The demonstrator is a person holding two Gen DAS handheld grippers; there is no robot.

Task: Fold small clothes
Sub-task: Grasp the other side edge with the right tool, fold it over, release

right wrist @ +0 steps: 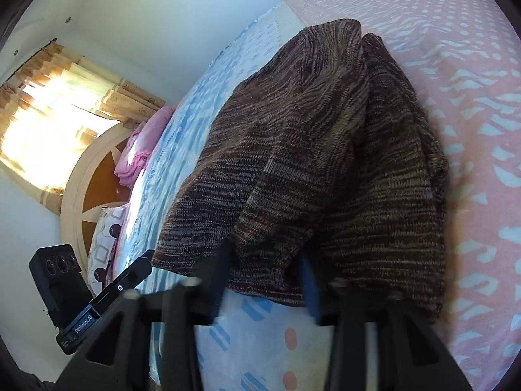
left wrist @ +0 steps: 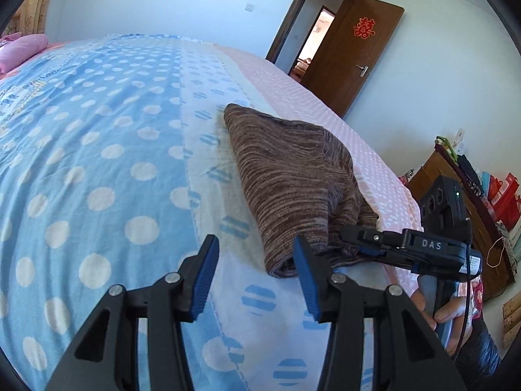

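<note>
A brown striped knit garment point(left wrist: 289, 176) lies folded over on the bed, near its right edge; it fills the right wrist view point(right wrist: 325, 150). My left gripper point(left wrist: 257, 277) is open and empty, just in front of the garment's near end. My right gripper point(right wrist: 265, 260) has its fingers spread around the garment's near edge, and a fold of cloth sits between them. The right gripper also shows in the left wrist view point(left wrist: 361, 241), with its tips at the garment's right corner. Its fingers are blurred.
The bed sheet point(left wrist: 97, 163) is blue with white dots, with a pink strip point(left wrist: 325, 110) along the right edge. Pink bedding point(left wrist: 19, 52) lies at the head. An open wooden door point(left wrist: 351, 55) and a cluttered cabinet point(left wrist: 472, 202) stand right of the bed.
</note>
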